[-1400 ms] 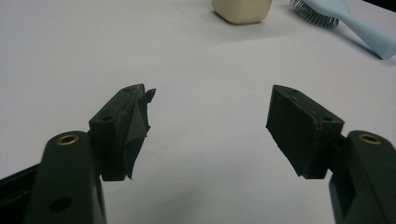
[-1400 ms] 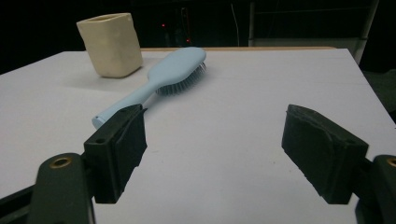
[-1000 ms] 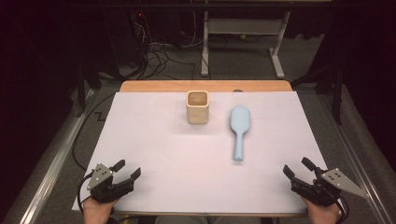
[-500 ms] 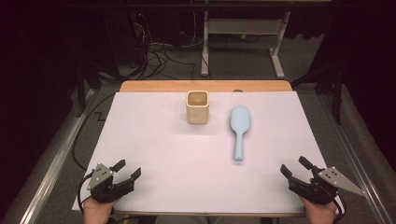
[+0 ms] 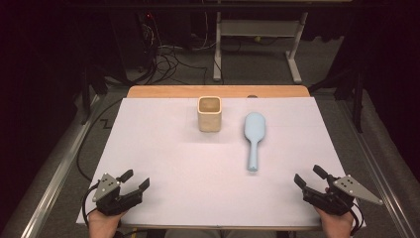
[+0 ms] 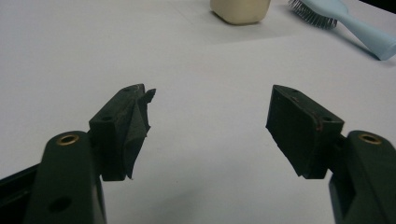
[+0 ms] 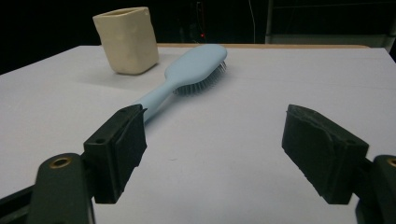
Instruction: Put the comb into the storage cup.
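Both tongs, left (image 5: pixel 134 184) and right (image 5: pixel 309 179), sat spread and empty at the surface's (image 5: pixel 163 148) near corners, probably poised for the hairbrush (image 5: pixel 254 136) beside the cup (image 5: pixel 209 113).

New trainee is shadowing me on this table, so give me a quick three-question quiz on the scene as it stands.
1. True or false: the hairbrush lies bristles down.
2. Which gripper is nearer the brush handle: A) left gripper B) right gripper?
3. What stands beside the brush head?

Key: 1. True. 2. B. 3. The beige cup, upright and apart from the brush; both grippers' fingers are open and empty.
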Motion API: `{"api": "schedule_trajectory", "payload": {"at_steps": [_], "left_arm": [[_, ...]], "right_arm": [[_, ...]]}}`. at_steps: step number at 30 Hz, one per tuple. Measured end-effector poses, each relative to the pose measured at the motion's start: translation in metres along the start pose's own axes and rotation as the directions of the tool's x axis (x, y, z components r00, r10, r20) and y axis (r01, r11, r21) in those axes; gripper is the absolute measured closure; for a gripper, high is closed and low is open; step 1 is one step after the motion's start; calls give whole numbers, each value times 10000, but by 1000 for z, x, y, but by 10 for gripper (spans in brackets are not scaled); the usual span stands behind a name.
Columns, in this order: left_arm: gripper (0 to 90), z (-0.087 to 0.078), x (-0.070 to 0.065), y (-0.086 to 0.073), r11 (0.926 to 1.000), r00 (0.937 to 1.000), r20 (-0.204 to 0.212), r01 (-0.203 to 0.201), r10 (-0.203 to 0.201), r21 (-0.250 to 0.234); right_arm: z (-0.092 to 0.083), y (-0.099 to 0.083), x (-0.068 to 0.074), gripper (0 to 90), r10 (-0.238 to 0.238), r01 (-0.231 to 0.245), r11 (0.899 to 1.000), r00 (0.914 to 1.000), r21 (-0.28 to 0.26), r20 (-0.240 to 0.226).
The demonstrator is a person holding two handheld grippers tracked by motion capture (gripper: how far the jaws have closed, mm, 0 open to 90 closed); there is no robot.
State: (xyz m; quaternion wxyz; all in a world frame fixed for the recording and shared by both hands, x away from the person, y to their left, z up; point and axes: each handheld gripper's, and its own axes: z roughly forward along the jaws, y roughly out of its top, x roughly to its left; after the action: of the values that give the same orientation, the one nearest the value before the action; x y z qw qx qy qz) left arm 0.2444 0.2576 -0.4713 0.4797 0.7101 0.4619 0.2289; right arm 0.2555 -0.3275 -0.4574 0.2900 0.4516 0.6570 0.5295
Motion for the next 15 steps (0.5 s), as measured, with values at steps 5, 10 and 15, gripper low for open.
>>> {"api": "schedule_trajectory", "payload": {"at_steps": [5, 10, 15], "left_arm": [[301, 0, 0, 0, 10000, 10000, -4, 4, -4, 6], [301, 0, 0, 0, 10000, 10000, 11, -7, 7, 5], [301, 0, 0, 0, 10000, 10000, 19, 10, -10, -23]], "right_arm": [[2, 1, 1, 224, -10, 10, 10000, 10000, 2, -83], [5, 2, 4, 223, -31, 31, 10000, 9998, -14, -172], [7, 3, 5, 223, -74, 74, 10000, 9997, -2, -232]]}}
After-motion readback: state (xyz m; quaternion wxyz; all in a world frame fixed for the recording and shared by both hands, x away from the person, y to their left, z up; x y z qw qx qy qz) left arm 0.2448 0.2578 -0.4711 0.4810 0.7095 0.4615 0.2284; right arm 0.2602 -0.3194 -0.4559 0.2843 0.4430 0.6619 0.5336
